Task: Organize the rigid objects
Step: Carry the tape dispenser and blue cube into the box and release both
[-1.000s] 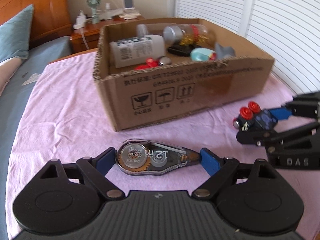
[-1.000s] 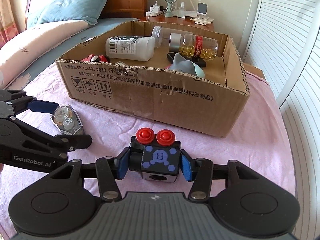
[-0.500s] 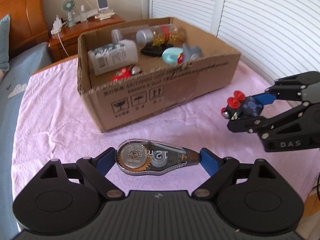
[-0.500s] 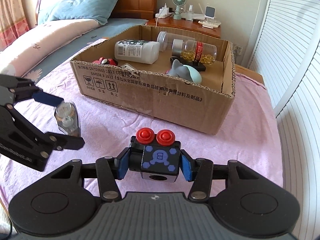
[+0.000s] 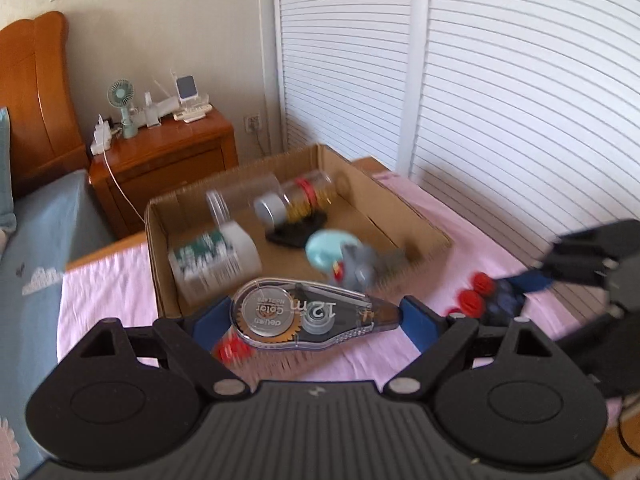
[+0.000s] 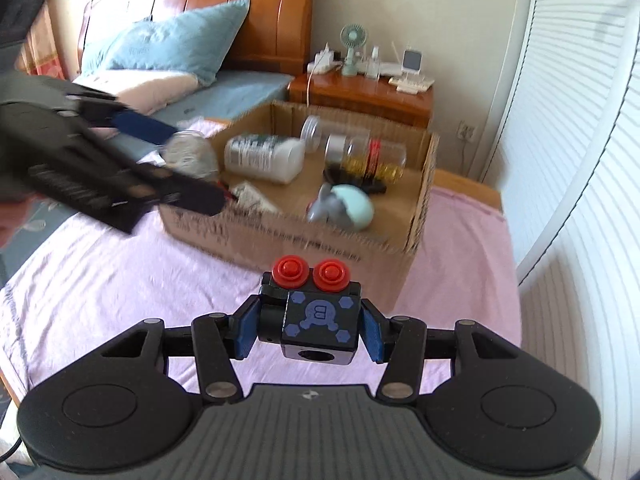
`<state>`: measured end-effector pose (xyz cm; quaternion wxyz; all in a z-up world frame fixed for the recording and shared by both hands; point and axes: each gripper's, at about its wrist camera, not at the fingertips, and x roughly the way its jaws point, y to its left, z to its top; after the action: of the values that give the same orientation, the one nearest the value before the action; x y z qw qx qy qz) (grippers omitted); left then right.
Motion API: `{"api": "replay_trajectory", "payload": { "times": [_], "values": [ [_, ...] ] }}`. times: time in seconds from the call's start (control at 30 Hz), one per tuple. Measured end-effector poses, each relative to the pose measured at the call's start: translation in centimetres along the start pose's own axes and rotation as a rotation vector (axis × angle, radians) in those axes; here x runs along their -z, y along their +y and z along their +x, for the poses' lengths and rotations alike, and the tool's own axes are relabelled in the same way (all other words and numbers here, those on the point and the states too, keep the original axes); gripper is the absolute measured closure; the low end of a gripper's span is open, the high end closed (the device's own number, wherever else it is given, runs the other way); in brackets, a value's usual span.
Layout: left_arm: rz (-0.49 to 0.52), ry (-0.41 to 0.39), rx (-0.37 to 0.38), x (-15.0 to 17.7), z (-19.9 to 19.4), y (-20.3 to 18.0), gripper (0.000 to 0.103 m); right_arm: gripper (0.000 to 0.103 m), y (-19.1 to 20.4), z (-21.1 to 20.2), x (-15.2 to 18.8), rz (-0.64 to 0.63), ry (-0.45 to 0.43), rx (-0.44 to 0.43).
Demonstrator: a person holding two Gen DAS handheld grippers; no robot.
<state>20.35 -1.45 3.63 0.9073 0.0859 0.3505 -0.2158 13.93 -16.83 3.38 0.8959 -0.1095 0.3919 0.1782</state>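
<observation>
My left gripper (image 5: 312, 314) is shut on a clear correction tape dispenser (image 5: 308, 314) and holds it up over the near left corner of the cardboard box (image 5: 430, 232). In the right wrist view the left gripper (image 6: 172, 156) hangs over the box's left end (image 6: 420, 216) with the dispenser (image 6: 188, 152). My right gripper (image 6: 310, 326) is shut on a black cube toy with two red buttons (image 6: 316, 312), held above the pink cloth in front of the box. That toy also shows in the left wrist view (image 5: 486, 294).
The box holds a white bottle (image 6: 262, 158), a clear jar with yellow capsules (image 6: 370, 156), a grey-and-teal figure (image 6: 344, 208) and a small red item (image 5: 234, 350). A pink cloth (image 6: 120, 280) covers the table. A wooden nightstand (image 5: 168, 160) and bed (image 6: 168, 52) stand behind; louvered doors (image 5: 520, 100) are right.
Both grippers have risen. The left gripper carried the tape dispenser forward from the cloth to above the box's near left corner. The right gripper lifted the cube toy higher.
</observation>
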Motion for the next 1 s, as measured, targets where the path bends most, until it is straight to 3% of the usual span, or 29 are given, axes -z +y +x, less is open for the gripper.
{"api": "replay_trajectory", "payload": {
  "times": [0.27, 0.43, 0.7, 1.0],
  "values": [
    [0.003, 0.07, -0.05, -1.4, 5.1, 0.7, 0.014, 0.046, -1.0, -0.6, -1.0, 0.043, -0.026, 0.006],
    [-0.009, 0.081, -0.085, -1.1, 5.8, 1.1, 0.013, 0.046, -1.2, -0.5, -1.2, 0.045, -0.019, 0.01],
    [0.017, -0.032, -0.147, -1.4, 2.7, 0.7, 0.004, 0.046, -1.4, -0.4, -1.7, 0.056, -0.023, 0.0],
    [-0.006, -0.087, -0.126, 0.3, -1.5, -0.1, 0.001, 0.046, -1.9, -0.6, -2.9, 0.067, -0.038, -0.007]
  ]
}}
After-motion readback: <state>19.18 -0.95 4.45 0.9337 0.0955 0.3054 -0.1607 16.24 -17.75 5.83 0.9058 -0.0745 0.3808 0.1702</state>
